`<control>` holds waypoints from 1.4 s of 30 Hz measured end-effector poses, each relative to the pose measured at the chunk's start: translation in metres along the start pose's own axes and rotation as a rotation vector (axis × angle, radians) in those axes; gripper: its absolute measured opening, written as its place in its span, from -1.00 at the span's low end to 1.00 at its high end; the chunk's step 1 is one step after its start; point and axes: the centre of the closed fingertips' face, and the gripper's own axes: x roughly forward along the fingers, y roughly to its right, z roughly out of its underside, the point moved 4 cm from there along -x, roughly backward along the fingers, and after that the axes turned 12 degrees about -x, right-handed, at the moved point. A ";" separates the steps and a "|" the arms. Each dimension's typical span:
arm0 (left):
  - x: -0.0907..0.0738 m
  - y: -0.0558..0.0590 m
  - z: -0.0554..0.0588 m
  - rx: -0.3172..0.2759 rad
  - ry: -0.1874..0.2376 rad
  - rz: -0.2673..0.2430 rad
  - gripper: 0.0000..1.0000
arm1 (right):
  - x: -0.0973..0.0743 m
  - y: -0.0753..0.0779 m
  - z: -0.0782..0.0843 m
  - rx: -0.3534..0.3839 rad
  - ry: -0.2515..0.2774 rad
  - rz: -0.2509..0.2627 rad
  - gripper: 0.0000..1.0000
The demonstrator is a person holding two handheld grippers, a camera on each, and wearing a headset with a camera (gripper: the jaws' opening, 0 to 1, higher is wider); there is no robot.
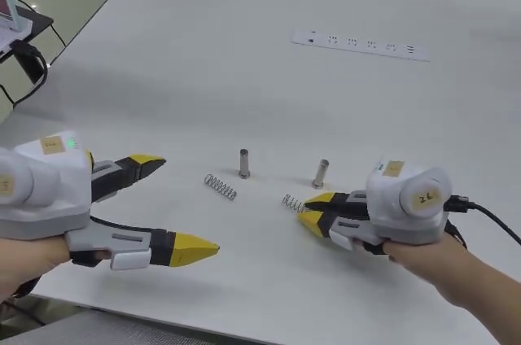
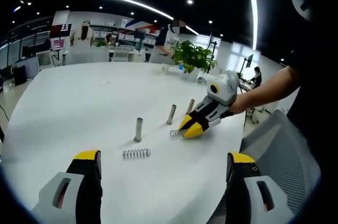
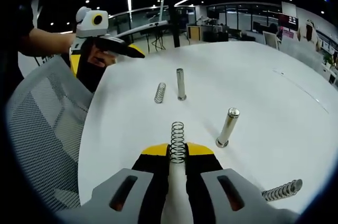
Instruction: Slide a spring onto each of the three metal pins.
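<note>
A wide white desk (image 1: 244, 76) in an open-plan office carries everything, with a power strip (image 1: 358, 44) lying far across it. My left tongs (image 1: 175, 205) hang released near the desk's front edge, yellow tips wide apart with nothing between them (in the left gripper view they frame the work from below). My right tongs (image 3: 178, 151) are clenched on the held spring (image 3: 178, 131), which sticks straight out from the tips, its far end free and low over the desk. Just beyond it, a little to the right of the spring's line, stands the near pin (image 3: 227, 127), upright and bare. The far pin (image 3: 181, 84) is upright and bare too, and the loose spring (image 3: 160, 92) lies flat on the desk just beside it, not touching. A third spring (image 3: 282, 190) lies on the desk off to the right of my right tongs.
</note>
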 end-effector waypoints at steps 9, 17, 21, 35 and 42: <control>0.005 0.007 0.002 0.026 -0.031 0.025 0.85 | -0.024 0.003 -0.011 -0.020 0.022 -0.001 -0.83; 0.009 0.014 0.000 0.023 -0.022 0.058 0.86 | -0.045 0.000 -0.016 -0.047 0.030 -0.012 -0.83; 0.014 0.019 -0.001 0.033 -0.026 0.081 0.85 | -0.055 -0.002 -0.020 -0.078 0.032 -0.029 -0.83; 0.037 0.046 -0.010 0.089 -0.053 0.193 0.67 | -0.072 -0.010 -0.030 -0.204 0.003 -0.088 -0.83; 0.056 0.057 -0.019 0.144 -0.050 0.246 0.56 | -0.074 -0.014 -0.034 -0.241 -0.004 -0.107 -0.83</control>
